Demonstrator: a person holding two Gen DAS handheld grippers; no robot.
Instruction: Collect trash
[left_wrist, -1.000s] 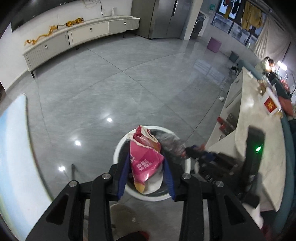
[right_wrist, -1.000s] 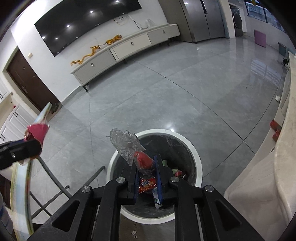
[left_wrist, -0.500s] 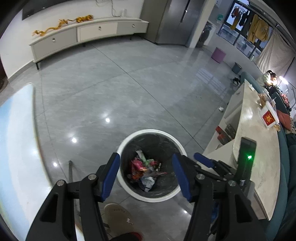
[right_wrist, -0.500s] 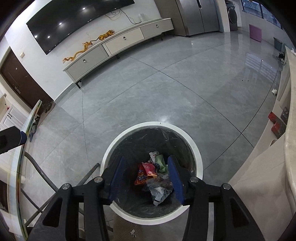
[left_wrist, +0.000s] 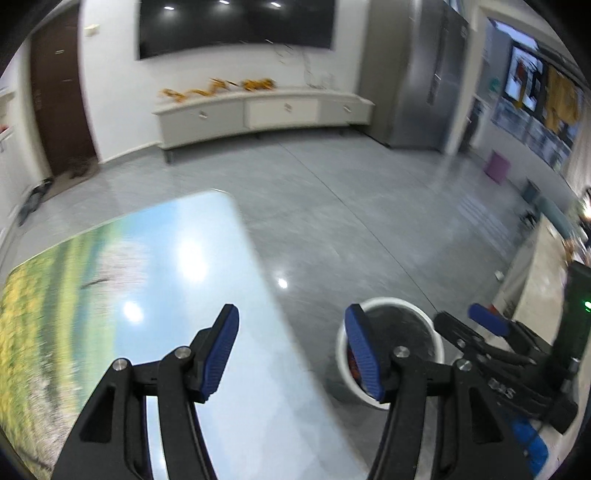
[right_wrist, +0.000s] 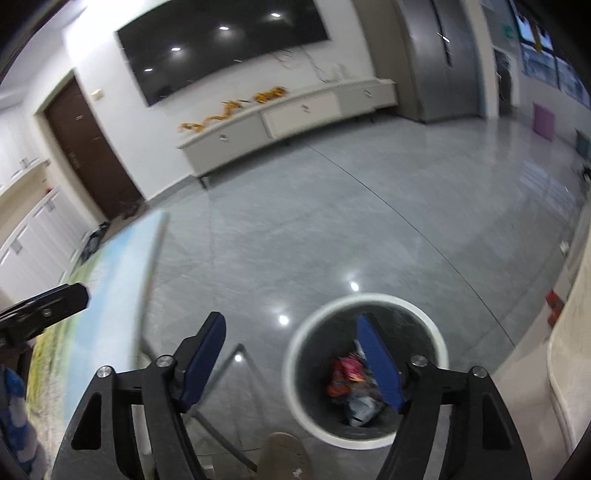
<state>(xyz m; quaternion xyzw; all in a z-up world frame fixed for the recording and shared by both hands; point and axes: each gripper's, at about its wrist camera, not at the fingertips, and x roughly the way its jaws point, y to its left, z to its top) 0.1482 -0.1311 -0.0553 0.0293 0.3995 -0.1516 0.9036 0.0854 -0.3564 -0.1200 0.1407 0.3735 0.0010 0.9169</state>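
- A wall-mounted television (right_wrist: 221, 48) above a long low cabinet (right_wrist: 291, 110).
- A dark brown door (right_wrist: 92, 147) further left.
- A landscape-print tabletop (left_wrist: 147, 295) over the glossy grey floor (right_wrist: 332, 221).

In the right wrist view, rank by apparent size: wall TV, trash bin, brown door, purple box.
1. Wall TV.
2. Trash bin, but it sits much nearer the camera, so this ranking is unsure.
3. Brown door.
4. Purple box, clearly smallest.
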